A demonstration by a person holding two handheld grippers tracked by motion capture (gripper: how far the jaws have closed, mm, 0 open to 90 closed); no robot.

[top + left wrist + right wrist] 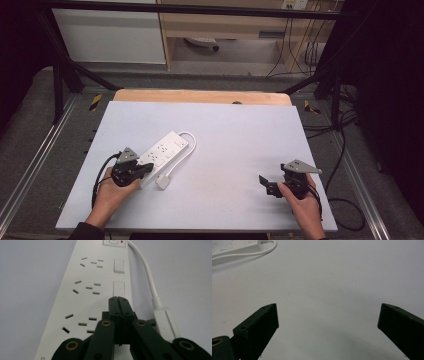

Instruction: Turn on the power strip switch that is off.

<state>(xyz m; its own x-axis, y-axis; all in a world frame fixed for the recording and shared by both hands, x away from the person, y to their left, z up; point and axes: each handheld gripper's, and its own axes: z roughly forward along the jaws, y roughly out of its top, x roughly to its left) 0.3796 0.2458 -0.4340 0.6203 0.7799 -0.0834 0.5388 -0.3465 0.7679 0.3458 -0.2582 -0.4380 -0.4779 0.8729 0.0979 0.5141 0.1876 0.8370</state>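
A white power strip point(162, 151) lies left of centre on the white table point(225, 145), its cable point(190, 141) looping back to a white plug point(163, 181) beside it. My left gripper point(148, 170) rests over the strip's near end. In the left gripper view the strip point(85, 287) has three socket groups and rocker switches. The left gripper point(117, 300) is shut with nothing between its jaws, and its tips sit just short of a switch point(119, 288). The plug point(165, 320) lies to their right. My right gripper point(266, 184) is open above bare table at the front right.
In the right gripper view the open gripper point(328, 312) faces bare table, with the strip point(234, 247) and its cable point(265, 250) far off at the top left. Beyond the table's wooden far edge point(200, 96) stand a shelf unit and floor cables.
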